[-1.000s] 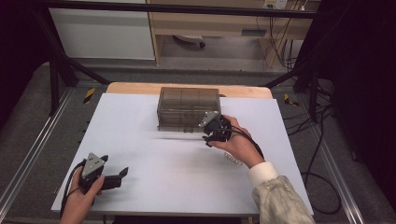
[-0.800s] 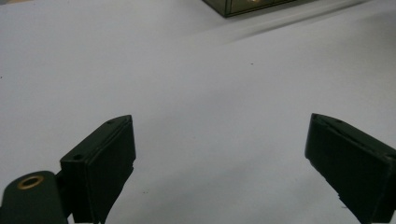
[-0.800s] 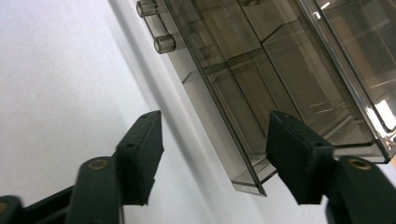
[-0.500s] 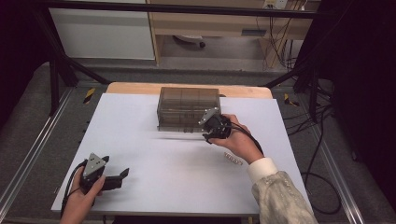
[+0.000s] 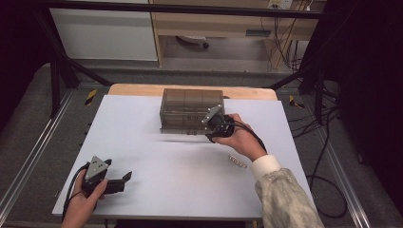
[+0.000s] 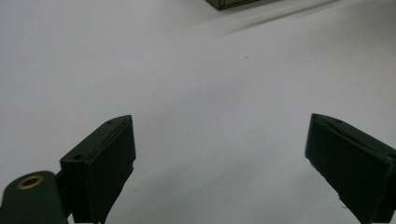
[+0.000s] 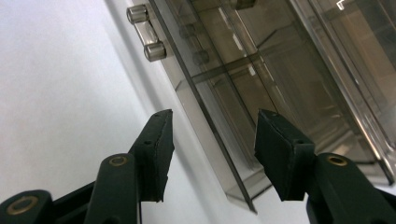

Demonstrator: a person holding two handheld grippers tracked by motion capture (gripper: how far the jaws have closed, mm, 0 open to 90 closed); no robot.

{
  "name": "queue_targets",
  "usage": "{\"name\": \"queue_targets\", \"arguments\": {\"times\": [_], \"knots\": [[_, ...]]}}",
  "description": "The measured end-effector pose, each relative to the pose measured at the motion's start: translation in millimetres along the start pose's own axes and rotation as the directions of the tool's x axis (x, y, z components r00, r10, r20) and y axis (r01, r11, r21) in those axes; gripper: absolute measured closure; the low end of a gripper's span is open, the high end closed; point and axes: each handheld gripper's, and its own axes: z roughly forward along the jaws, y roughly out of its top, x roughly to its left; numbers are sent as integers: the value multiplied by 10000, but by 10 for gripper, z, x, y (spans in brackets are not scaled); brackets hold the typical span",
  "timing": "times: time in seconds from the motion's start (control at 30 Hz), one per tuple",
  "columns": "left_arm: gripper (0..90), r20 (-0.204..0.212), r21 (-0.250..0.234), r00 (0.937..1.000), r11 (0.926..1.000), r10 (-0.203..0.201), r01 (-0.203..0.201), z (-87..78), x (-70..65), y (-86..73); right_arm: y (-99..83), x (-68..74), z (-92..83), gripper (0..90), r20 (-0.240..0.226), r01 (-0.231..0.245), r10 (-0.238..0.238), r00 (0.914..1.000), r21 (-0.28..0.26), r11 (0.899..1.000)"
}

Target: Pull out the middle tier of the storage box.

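Nearest the person, at the front left of the white table (image 5: 157,166), the left gripper (image 5: 124,178) lies low over the bare surface in the person's left hand (image 5: 81,204). Its jaws stand wide apart with nothing between them; the left gripper view shows plain white tabletop beyond. Farther in and to the right, a small pale item (image 5: 236,161), too small to identify, lies on the table beside the right wrist. Beyond it, the right hand (image 5: 240,140) holds the right gripper (image 7: 212,140) against the near right end of a smoky, see-through plastic box (image 5: 190,111) with inner dividers. The jaws have just been closing and now straddle a thin edge of the box's clear panel; whether the pads press on it cannot be told. The box sits at the middle of the table's far side, two small round knobs (image 7: 147,32) on its front.
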Motion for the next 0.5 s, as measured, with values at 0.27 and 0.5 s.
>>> {"name": "queue_targets", "arguments": {"times": [0.27,0.5], "knots": [[75,16,61,10000,10000,-46,46,4,8,-4,71,-41,143,581,-675,127,-110,9977,245,9996],[75,26,107,10000,9999,-20,20,9,4,-7,93,-37,195,628,-1015,302,-265,9945,352,9989]]}}
